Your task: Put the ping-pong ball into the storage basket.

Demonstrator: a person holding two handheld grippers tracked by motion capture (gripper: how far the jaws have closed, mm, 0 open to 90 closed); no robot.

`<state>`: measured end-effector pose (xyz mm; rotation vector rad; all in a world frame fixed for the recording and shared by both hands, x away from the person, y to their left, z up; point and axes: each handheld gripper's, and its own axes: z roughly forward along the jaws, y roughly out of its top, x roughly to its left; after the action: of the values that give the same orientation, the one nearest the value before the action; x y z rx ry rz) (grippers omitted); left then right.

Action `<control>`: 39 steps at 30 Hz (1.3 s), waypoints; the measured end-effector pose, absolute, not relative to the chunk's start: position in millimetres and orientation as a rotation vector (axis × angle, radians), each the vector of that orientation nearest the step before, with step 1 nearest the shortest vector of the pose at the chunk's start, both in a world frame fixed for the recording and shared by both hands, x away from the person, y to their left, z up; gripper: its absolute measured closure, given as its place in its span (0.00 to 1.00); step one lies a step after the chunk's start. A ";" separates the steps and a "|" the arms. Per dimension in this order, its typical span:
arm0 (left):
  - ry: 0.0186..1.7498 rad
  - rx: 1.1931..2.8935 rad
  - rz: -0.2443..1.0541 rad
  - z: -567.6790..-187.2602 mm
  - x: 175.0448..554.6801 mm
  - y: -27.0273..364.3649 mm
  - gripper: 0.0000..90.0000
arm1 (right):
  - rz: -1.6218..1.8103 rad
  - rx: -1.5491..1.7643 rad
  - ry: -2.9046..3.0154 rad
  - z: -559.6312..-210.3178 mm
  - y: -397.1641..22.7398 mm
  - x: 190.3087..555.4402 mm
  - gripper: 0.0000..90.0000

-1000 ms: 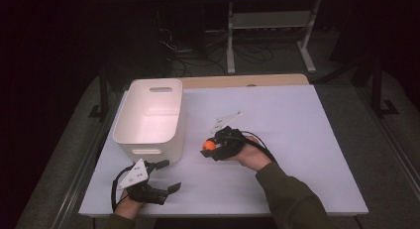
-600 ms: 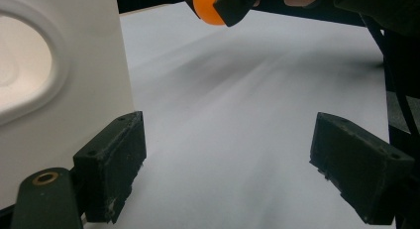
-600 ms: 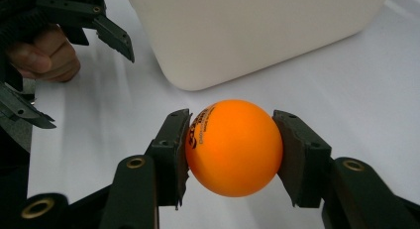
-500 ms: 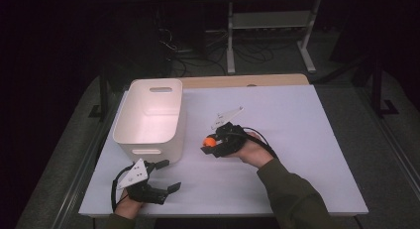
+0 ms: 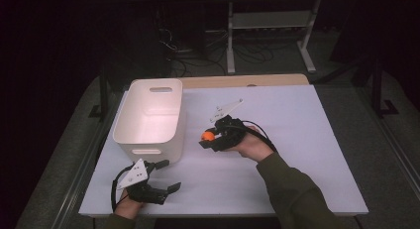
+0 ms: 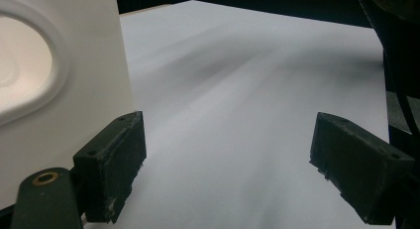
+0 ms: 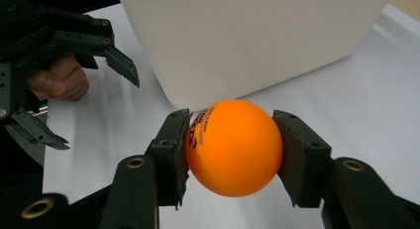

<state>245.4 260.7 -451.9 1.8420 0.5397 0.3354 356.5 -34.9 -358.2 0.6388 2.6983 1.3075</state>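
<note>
1. The left gripper (image 5: 166,179) sits at the near edge of the table (image 5: 317,154), held in a hand that comes in from the bottom of the high view. Its jaws stand wide apart with nothing between them and point along the table toward the right.
2. In the left gripper view, one jaw lies just beside the near wall of the white plastic bin (image 6: 59,90); past the other jaw there is bare white tabletop.
3. The right gripper (image 5: 207,139) is farther in, near the table's middle, on a forearm in an olive sleeve (image 5: 297,194) that angles in from the lower right. It points left toward the bin.
4. Its jaws are clamped on an orange ping-pong ball (image 7: 233,147) with dark print, one pad on each side, held just above the tabletop.
5. The ball sits near the bin's right wall but apart from it.
6. The bin (image 5: 148,117) stands upright on the left half, its far end near the table's back edge.
7. The right half of the table is open surface out to its edges.
</note>
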 end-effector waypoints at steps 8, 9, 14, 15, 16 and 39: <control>0.539 1.842 0.333 -451.8 245.5 261.0 0.16 | 1.308 0.624 2.701 -348.7 -32.2 360.7 0.55; 0.539 1.843 0.333 -451.8 245.4 261.0 0.16 | 1.308 0.620 2.699 -347.9 -31.8 361.2 0.55; 0.540 1.840 0.334 -451.8 245.3 260.9 0.16 | 1.312 0.617 2.701 -343.6 -30.0 363.1 0.55; 0.540 1.840 0.334 -451.9 245.3 260.8 0.16 | 1.312 0.619 2.701 -342.6 -29.6 363.3 0.55; 0.540 1.840 0.335 -451.8 245.3 260.8 0.16 | 1.313 0.617 2.703 -341.7 -29.1 363.4 0.55; 0.537 1.839 0.338 -451.7 245.0 261.1 0.16 | 1.317 0.583 2.699 -315.3 -16.3 372.3 0.55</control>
<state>245.0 261.1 -451.7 1.8388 0.5371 0.3381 372.3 -16.3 -315.3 0.5827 2.6993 1.3172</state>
